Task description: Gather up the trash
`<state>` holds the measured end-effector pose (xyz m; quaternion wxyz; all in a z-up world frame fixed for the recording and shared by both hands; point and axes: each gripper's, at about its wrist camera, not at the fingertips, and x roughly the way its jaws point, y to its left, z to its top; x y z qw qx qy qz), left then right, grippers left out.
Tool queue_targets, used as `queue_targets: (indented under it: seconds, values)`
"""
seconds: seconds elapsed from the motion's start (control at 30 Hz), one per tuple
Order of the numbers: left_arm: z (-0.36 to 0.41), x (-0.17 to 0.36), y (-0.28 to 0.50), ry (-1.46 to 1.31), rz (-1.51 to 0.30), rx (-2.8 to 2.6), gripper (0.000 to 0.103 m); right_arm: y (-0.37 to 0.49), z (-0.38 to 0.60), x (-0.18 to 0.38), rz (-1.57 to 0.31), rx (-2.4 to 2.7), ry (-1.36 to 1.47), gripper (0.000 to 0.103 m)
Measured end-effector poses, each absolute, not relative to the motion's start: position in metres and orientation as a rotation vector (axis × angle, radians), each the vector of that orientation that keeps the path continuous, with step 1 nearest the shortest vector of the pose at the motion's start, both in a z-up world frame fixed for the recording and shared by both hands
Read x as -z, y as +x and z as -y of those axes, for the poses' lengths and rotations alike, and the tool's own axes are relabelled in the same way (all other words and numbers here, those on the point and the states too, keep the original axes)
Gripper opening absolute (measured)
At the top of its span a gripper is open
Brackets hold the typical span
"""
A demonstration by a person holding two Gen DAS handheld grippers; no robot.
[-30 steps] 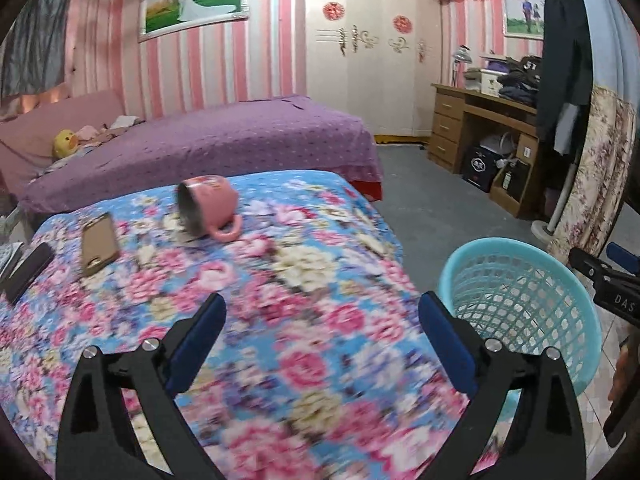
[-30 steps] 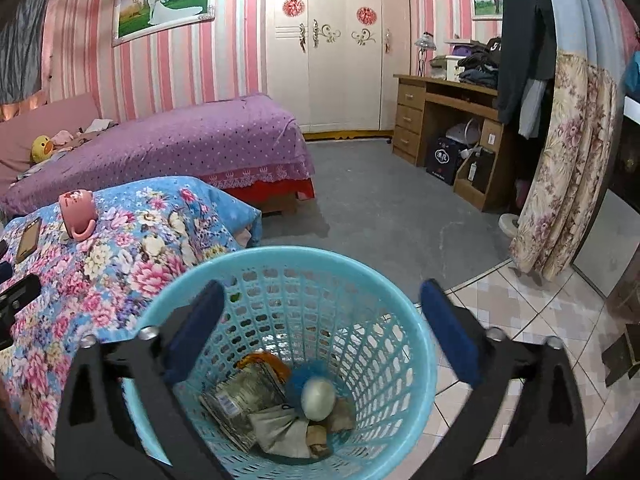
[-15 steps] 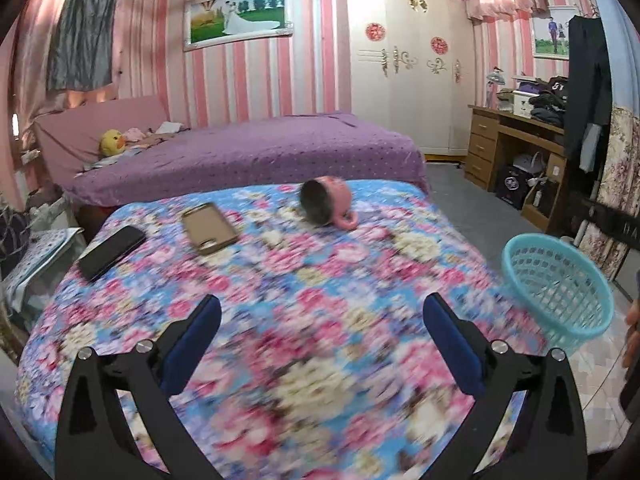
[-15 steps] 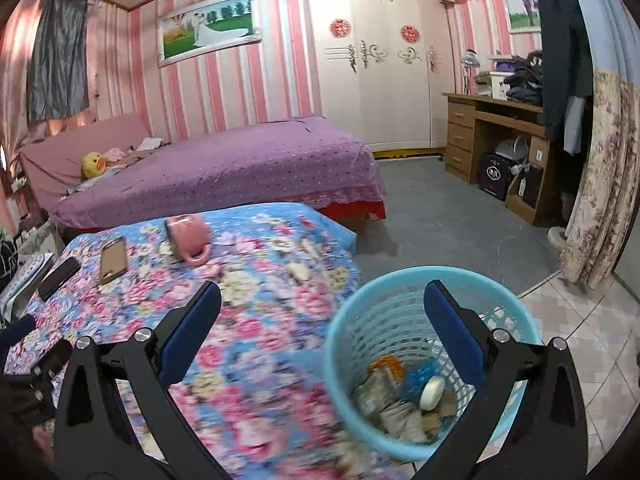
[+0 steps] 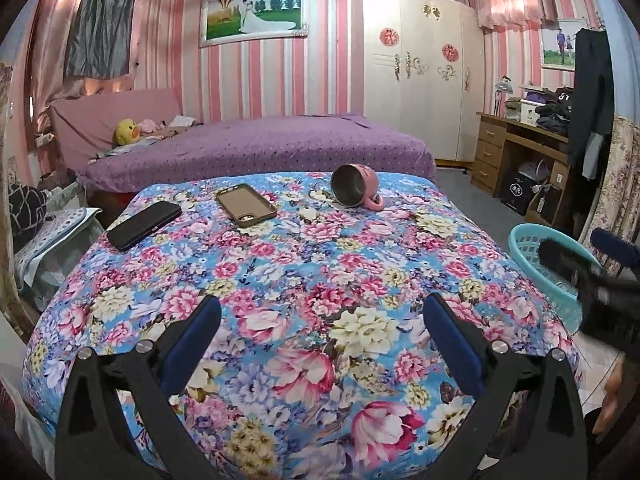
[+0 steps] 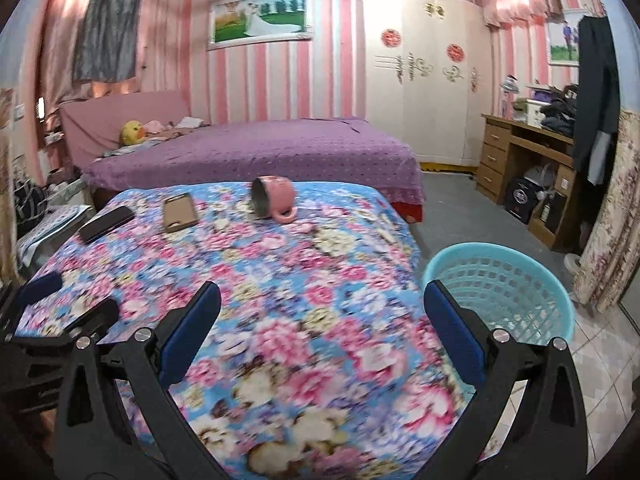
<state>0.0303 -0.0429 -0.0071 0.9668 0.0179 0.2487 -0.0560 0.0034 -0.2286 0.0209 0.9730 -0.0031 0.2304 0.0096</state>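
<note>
— Where standing, the basket (image 6: 516,280)?
— Beside the floral bed (image 5: 304,280), on the floor: turquoise, lattice-walled, round.
— On the cover?
— One tipped pink mug (image 5: 356,191), two phones (image 5: 142,225).
— Left gripper (image 5: 320,344), right gripper (image 6: 320,340)?
— Both spread wide, holding nothing.

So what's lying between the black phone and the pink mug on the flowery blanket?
A brown phone case, flat on the blanket, lies between the black phone and the tipped pink mug. Both wrist views show it.
</note>
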Motion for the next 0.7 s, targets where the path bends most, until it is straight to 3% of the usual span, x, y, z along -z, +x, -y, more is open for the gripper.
queue_targets:
  seconds: [0.7]
  values:
    - [0.033, 0.018, 0.034, 0.018, -0.494, 0.067, 0.099, 0.000, 0.230, -0.017, -0.410, -0.006, -0.044, 0.099]
